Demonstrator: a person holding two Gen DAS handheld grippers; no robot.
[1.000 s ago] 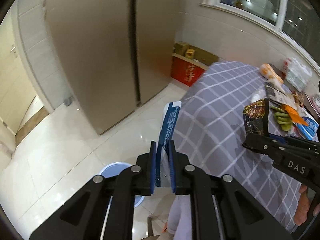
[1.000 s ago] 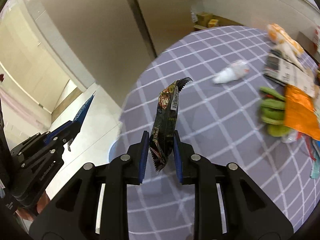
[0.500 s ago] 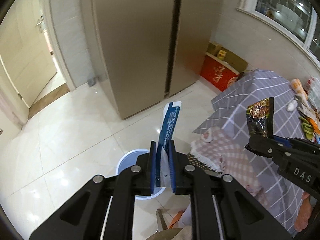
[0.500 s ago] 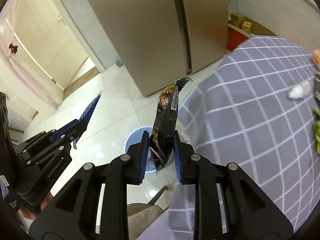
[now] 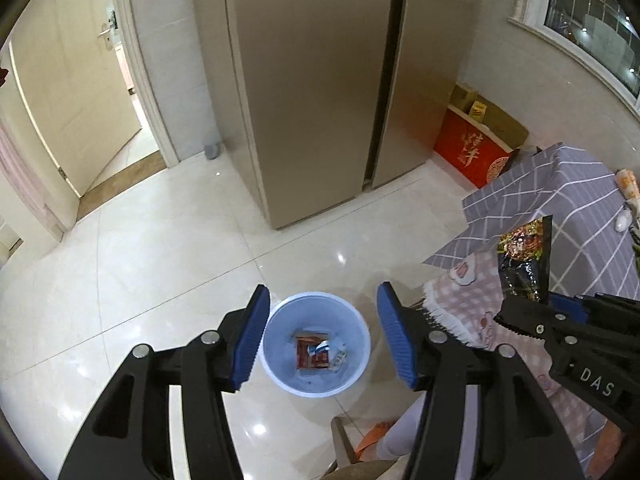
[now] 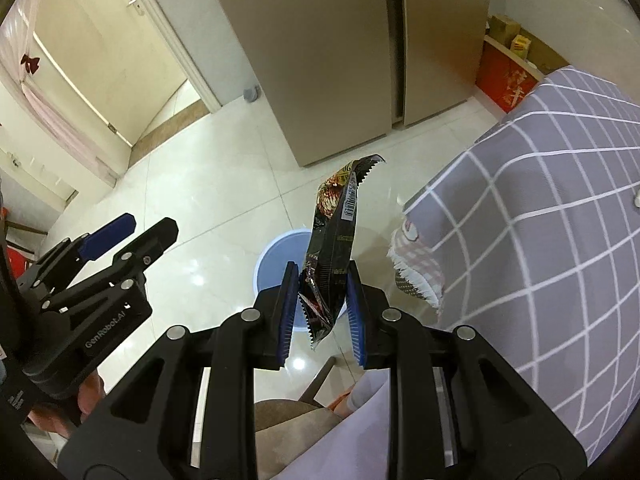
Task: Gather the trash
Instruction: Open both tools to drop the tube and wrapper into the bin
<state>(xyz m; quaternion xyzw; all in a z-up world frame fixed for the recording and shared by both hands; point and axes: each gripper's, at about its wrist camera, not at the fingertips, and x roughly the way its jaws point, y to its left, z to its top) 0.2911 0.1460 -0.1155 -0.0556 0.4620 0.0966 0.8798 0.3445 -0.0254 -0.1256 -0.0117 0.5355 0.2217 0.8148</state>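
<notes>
Blue wrapper (image 5: 322, 347) now in bin (image 5: 280, 372) w/ red packet (image 5: 308, 354); left hand-held gripper (image 5: 320, 334) wide apart, right (image 6: 323, 307) clamping black wrapper (image 6: 334, 240).

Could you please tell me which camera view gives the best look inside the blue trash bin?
The left wrist view: the blue trash bin sits between the open left gripper fingers, its wrappers inside visible. In the right wrist view, the black snack wrapper held by the right gripper hides most of it.

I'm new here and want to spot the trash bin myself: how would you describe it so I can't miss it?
Start at the tall bronze fridge, then look down the pale tiled floor toward the grey checked tablecloth. There sits the bin, beneath the open left tongs. It is the only round, pale blue thing on the floor, with wrappers already inside.
</notes>
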